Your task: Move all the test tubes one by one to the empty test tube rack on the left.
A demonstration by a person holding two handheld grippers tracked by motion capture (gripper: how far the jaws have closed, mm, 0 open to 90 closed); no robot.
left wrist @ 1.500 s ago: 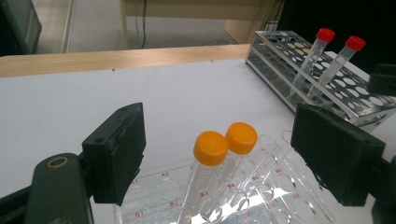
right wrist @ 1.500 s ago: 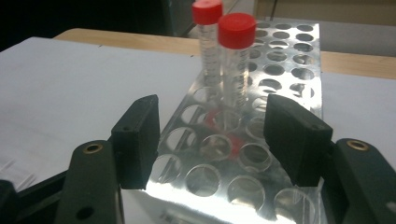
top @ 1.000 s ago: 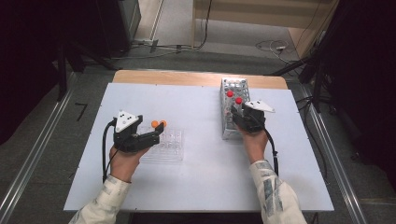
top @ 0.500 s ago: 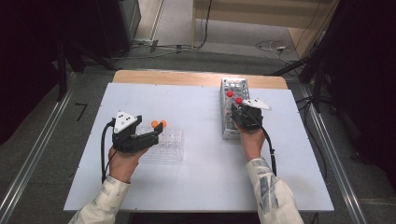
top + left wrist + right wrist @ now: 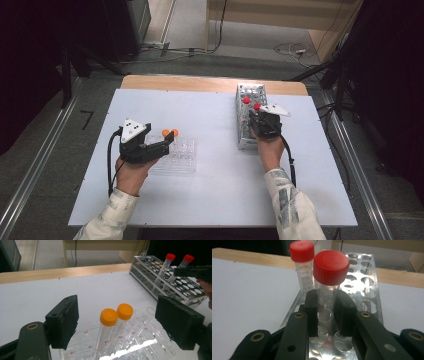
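We see the left gripper [image 5: 117, 325] spread wide over the clear rack [image 5: 181, 154] at near left, two orange-capped tubes [image 5: 107, 327] standing between its jaws, untouched. Farther right, right gripper [image 5: 325, 312] pinches a red-capped tube [image 5: 329, 277] in the metal rack [image 5: 248, 111]; second red-capped tube [image 5: 302, 262] just behind.

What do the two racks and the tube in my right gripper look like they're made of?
Rack under the right gripper: looks like bright metal, reflective punched holes. Rack by the left gripper: clear, glossy plastic, apparently acrylic. Red-capped tube: clear plastic probably, ribbed matte cap.
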